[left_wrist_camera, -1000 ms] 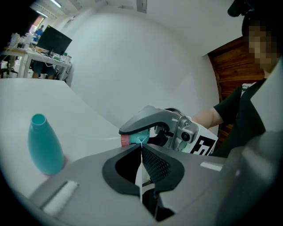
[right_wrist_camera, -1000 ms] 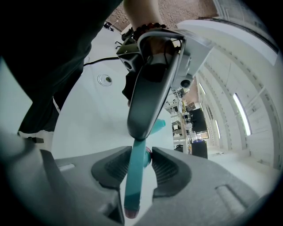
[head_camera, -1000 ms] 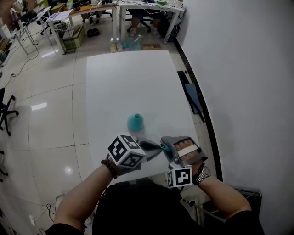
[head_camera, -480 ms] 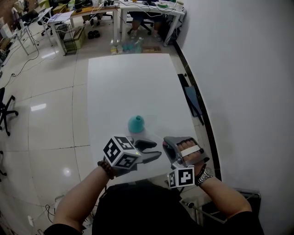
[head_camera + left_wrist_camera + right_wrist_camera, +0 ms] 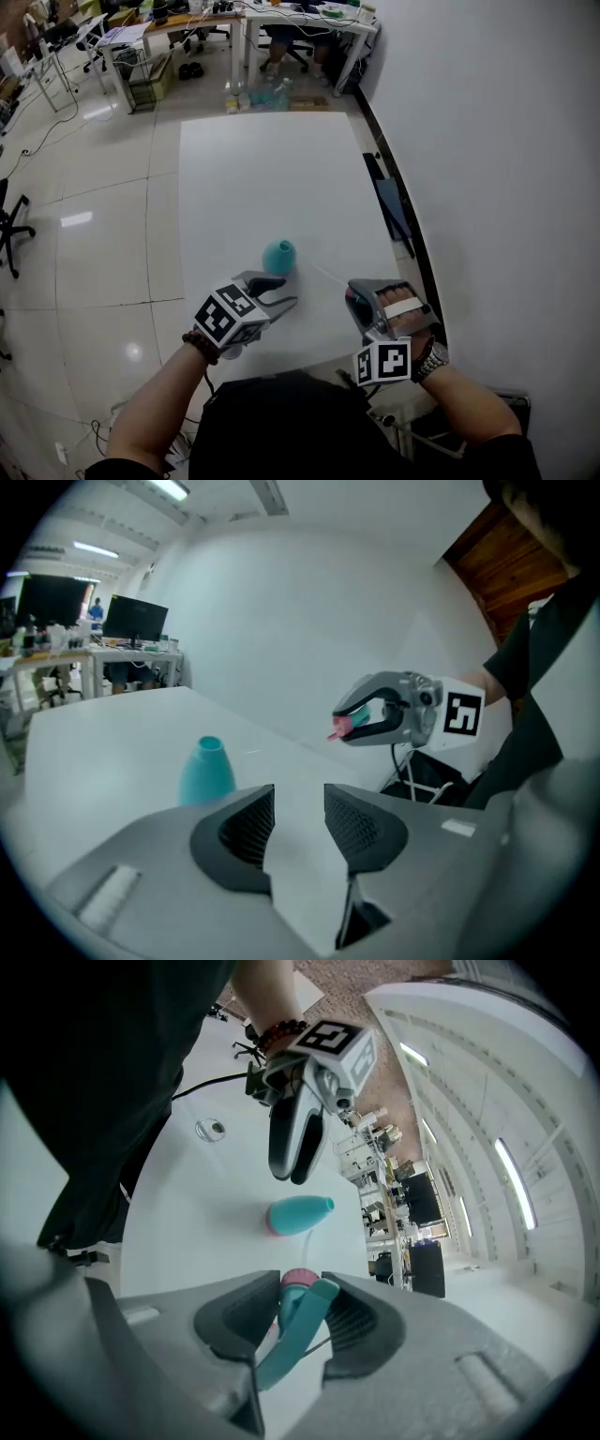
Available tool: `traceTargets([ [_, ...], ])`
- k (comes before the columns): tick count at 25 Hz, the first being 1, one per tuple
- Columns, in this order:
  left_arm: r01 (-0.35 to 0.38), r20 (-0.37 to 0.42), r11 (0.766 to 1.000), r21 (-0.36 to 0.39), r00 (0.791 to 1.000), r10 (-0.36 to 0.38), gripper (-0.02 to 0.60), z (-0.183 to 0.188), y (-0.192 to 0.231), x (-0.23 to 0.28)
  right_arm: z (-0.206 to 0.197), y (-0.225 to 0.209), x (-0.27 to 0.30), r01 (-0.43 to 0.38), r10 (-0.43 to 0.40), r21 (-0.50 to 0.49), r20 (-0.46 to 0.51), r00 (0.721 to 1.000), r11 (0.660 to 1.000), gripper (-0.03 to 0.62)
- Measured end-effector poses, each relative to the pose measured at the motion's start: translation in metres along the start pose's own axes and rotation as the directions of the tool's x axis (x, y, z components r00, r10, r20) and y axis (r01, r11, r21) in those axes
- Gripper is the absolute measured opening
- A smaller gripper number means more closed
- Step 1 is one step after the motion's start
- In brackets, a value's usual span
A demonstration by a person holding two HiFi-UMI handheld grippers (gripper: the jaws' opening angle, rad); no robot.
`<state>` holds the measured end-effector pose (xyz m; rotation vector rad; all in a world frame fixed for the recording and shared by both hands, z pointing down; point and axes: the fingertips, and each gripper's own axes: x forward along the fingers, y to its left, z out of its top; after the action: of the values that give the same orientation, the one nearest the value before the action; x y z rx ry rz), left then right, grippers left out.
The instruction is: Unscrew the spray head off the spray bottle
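Teal spray bottle (image 5: 279,254): upright on white surface (image 5: 272,169), near centre, neck bare. Spray head (image 5: 305,1324): off bottle, clamped between jaws of right hand-held gripper (image 5: 300,1290), pink nozzle pointing outward, thin tube trailing toward bottle. Left hand-held gripper (image 5: 298,819): jaws narrowly apart, just been opening, nothing between them; tips just beside bottle. Both hand-held grippers over near end of surface.

Grey grippers (image 5: 285,292) (image 5: 352,302) with marker cubes (image 5: 225,319), beaded bracelet (image 5: 199,347), silver watch (image 5: 431,361), black shirt (image 5: 281,431)
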<state>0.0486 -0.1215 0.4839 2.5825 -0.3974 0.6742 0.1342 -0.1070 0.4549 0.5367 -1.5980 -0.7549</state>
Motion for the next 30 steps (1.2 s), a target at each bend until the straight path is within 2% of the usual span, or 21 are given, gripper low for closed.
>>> traceTargets([
  [2, -0.096, -0.021, 0.995, 0.024, 0.995, 0.097, 0.203, -0.005, 0.024, -0.001, -0.001, -0.007, -0.003, -0.012, 0.012, 0.030, -0.001, 1.000, 0.999, 0.127],
  [5, -0.209, -0.042, 0.976, 0.055, 0.976, 0.211, 0.301, -0.009, 0.052, -0.001, 0.001, -0.015, -0.008, -0.044, 0.043, 0.100, 0.011, 0.999, 0.994, 0.126],
  [10, -0.298, -0.037, 0.949, 0.104, 0.952, 0.303, 0.402, -0.008, 0.075, 0.006, 0.008, -0.028, -0.016, -0.120, 0.108, 0.249, 0.063, 0.992, 0.961, 0.126],
  [16, -0.318, -0.070, 0.928, 0.196, 0.939, 0.337, 0.457, -0.021, 0.088, 0.025, 0.017, -0.042, -0.024, -0.222, 0.187, 0.401, 0.126, 0.974, 0.889, 0.126],
  [21, -0.314, -0.096, 0.918, 0.244, 0.934, 0.345, 0.463, -0.028, 0.097, 0.043, 0.020, -0.049, -0.027, -0.292, 0.243, 0.462, 0.165, 0.956, 0.837, 0.126],
  [25, -0.310, -0.108, 0.916, 0.255, 0.932, 0.346, 0.463, -0.029, 0.101, 0.056, 0.023, -0.059, -0.029, -0.324, 0.271, 0.476, 0.178, 0.946, 0.817, 0.126],
  [30, -0.312, -0.125, 0.910, 0.272, 0.926, 0.355, 0.463, -0.031, 0.103, 0.067, 0.023, -0.063, -0.026, -0.354, 0.316, 0.458, 0.161, 0.935, 0.815, 0.126],
])
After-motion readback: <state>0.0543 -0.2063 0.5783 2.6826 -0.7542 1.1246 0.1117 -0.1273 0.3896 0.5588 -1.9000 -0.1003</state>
